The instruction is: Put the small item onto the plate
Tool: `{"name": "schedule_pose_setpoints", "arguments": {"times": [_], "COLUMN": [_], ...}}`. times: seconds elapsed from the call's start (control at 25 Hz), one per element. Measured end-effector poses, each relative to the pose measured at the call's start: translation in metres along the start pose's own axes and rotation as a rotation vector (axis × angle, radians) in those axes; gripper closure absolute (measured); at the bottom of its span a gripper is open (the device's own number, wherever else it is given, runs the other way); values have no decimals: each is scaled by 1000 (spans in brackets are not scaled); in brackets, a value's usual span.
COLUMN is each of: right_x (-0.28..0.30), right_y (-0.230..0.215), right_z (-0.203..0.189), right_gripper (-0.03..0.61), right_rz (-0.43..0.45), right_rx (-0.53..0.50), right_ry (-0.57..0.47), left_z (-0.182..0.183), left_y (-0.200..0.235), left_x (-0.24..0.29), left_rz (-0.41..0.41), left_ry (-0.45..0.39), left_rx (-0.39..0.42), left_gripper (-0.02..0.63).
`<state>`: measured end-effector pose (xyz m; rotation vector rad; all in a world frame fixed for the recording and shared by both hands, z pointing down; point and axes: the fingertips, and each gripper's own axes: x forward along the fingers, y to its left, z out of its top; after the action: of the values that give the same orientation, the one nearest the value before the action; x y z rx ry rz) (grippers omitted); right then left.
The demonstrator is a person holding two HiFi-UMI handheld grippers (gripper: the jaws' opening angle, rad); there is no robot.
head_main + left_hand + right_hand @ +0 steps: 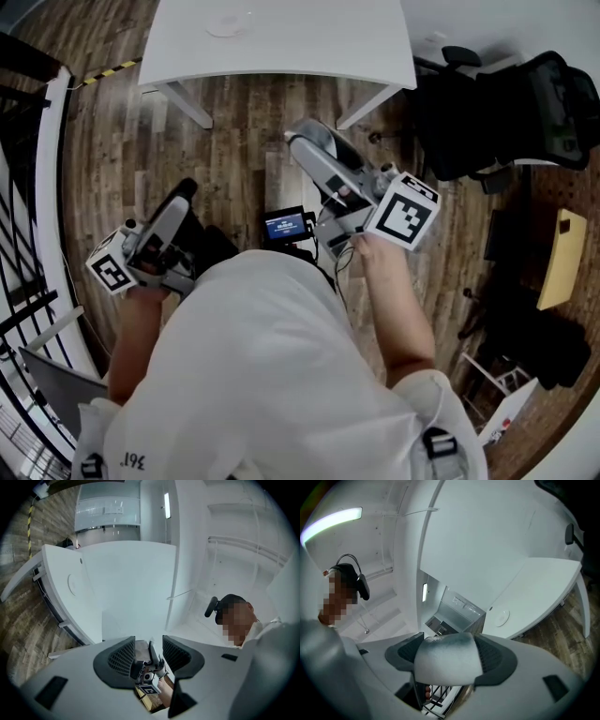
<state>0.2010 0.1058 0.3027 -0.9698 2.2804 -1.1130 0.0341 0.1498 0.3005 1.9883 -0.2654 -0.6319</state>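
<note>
Right gripper (307, 145), centre of head view: jaws clamped on the small item (447, 660), a pale rounded piece that fills the gap between them. Left gripper (180, 199), lower left: jaws apart, nothing between. Plate (228, 25) lies bare on the white table (319, 42) at top of frame, well apart from both. I judge the pickup done; the carry and set-down are not yet done.

Dark wood-plank floor (244, 141) throughout. White table (309, 37) on white legs at the far side, black office chair (506, 112) just right of it. Black metal railing (23, 281) along the left edge, yellow-black tape (111, 69) on the floor near the table's left corner. Yellow board (561, 258) far right. White walls (478, 536), ceiling light strip (333, 520) lit.
</note>
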Motion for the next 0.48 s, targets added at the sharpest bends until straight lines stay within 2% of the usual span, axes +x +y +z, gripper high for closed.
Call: {"name": "schedule_pose_setpoints", "arguments": {"times": [0.28,0.48], "right_x": [45,98], "right_y": [-12,-22], "right_z": [-8,-8], "right_gripper": [239,239], "right_rz": [-11,-40], "right_rx": [18,28], "right_ry": [24,6], "left_z": [39,98], "left_y": [20,44], "left_x": [-7,-4], "left_rz": [-1,-34], "left_ry": [-24,-4], "left_rx": [-26,-37], "left_gripper": [431,431]}}
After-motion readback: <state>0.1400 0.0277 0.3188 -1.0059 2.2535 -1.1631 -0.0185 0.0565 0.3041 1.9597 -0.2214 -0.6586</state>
